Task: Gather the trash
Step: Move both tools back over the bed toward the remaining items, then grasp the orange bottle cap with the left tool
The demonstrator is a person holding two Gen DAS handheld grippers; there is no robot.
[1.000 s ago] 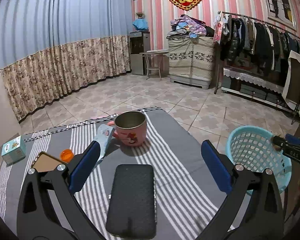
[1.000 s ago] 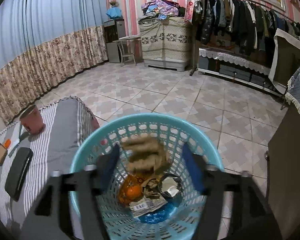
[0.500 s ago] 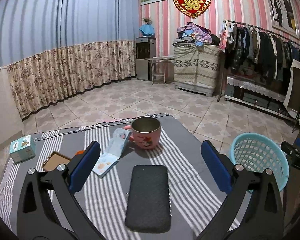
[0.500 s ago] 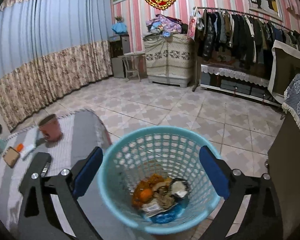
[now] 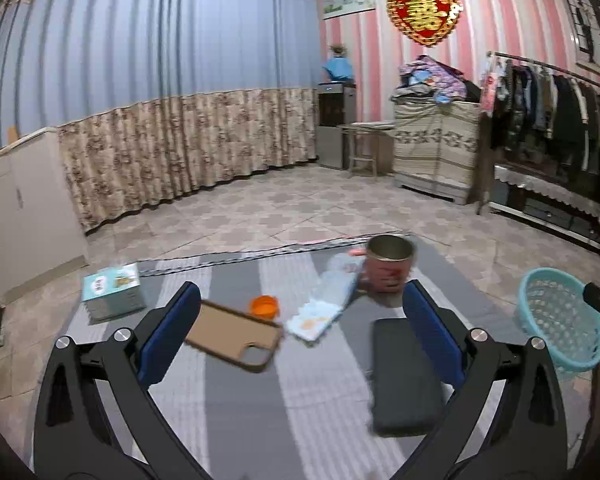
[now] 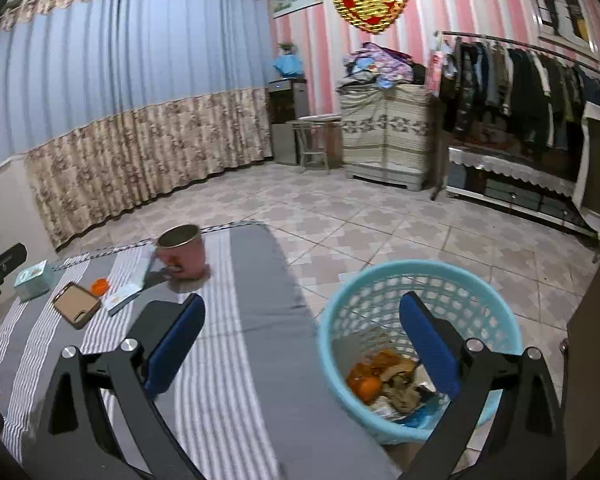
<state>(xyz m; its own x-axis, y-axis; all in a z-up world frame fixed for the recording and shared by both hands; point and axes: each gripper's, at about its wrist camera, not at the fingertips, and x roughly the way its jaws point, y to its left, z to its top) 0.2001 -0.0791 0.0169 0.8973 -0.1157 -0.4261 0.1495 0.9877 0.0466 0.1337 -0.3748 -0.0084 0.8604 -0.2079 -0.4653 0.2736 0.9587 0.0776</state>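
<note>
A light blue basket stands on the floor by the table's right end, holding several pieces of trash; it also shows in the left wrist view. My right gripper is open and empty, above the table edge and basket rim. My left gripper is open and empty above the grey striped table. An orange cap and a pale blue packet lie ahead of it.
On the table: a pink mug, a black case, a brown phone case, a teal box. Tiled floor, curtains, a clothes rack lie beyond.
The right gripper opened and dropped a brownish piece of trash into the basket, then pulled back and left. The left gripper rose and turned left, bringing the phone case and box into view.
</note>
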